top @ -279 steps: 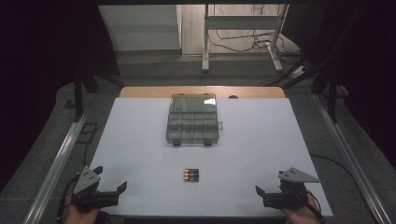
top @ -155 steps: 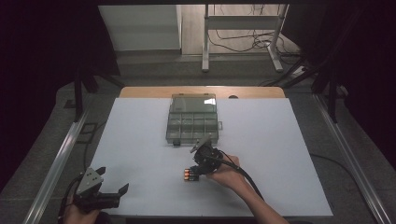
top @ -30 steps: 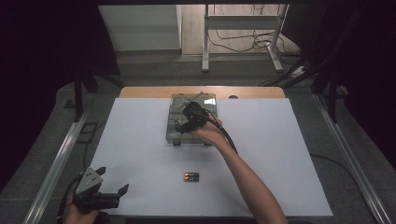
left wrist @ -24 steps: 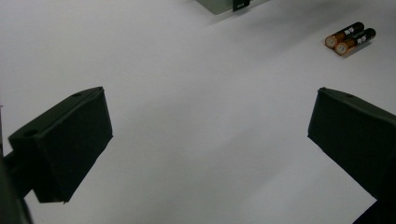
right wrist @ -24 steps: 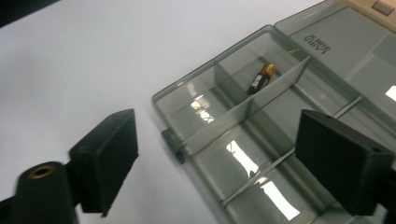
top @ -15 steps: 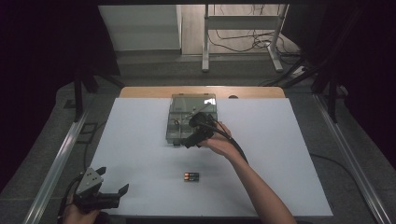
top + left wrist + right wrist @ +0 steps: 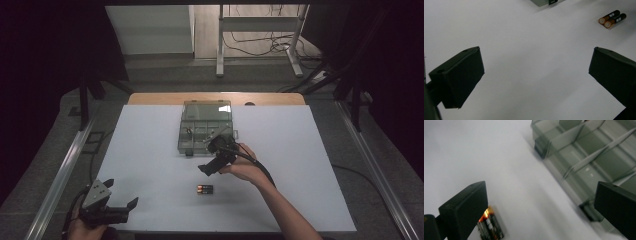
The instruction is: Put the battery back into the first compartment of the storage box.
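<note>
The right tongs [image 7: 209,169] hang over the white counter [image 7: 150,150] with their jaws spread wide and nothing between them; the jaws have just been opening, and that fits a drop-off into the clear compartment box [image 7: 206,127] that sits just behind them, lid up, its near edge almost under the hand. In the right gripper view the box's dividers [image 7: 584,160] run off to the upper right of the jaws, and the pair of batteries [image 7: 490,227] lies right beside the left jaw, low in the frame. In the high view those two batteries [image 7: 204,189] lie side by side on the counter, just in front of the right tongs, between them and the person, so I'd judge the tongs are coming round to fetch them next for the box. One small dark item seems to sit in a left compartment, though I can't make out what it is. The left tongs [image 7: 120,207] rest at the near left corner, well apart from everything, jaws also wide and empty, apparently parked out of the way; from their own camera the batteries [image 7: 612,19] lie far ahead to the right.
</note>
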Demonstrator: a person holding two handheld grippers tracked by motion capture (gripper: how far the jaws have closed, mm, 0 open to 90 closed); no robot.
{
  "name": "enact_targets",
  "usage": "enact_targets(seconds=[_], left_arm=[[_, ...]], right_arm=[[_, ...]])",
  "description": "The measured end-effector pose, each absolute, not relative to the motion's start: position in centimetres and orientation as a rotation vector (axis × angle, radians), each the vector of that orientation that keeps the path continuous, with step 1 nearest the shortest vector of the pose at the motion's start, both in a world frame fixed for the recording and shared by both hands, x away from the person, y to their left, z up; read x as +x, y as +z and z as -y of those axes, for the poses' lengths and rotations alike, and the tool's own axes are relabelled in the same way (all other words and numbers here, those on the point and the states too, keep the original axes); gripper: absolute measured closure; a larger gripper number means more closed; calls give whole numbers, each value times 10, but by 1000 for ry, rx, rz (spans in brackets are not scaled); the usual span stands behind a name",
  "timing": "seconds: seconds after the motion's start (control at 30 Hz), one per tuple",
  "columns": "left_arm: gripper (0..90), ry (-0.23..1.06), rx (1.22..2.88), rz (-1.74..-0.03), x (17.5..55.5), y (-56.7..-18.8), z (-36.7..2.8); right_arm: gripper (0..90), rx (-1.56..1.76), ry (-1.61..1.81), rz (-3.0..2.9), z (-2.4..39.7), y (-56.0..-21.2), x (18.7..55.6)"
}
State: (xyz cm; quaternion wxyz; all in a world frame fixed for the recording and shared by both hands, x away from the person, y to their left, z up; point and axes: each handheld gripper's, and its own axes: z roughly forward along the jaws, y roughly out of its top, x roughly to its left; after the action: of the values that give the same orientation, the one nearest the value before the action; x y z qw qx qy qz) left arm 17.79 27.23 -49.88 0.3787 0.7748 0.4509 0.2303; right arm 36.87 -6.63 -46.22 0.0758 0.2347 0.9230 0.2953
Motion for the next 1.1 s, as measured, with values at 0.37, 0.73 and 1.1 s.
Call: enact_targets(seconds=[0.37,0.73,1.1], left_arm=[[6,592,1982,-1147,178,-499,-272],[6,593,1986,-1143,178,-499,-271],[7,593,1988,-1140,178,-499,-271]], right_arm=[[62,701,792,-2810,69,-469,347],[428,602,762,-2884,72,-482,329],[678,508,737,-2952,64,-494,327]])
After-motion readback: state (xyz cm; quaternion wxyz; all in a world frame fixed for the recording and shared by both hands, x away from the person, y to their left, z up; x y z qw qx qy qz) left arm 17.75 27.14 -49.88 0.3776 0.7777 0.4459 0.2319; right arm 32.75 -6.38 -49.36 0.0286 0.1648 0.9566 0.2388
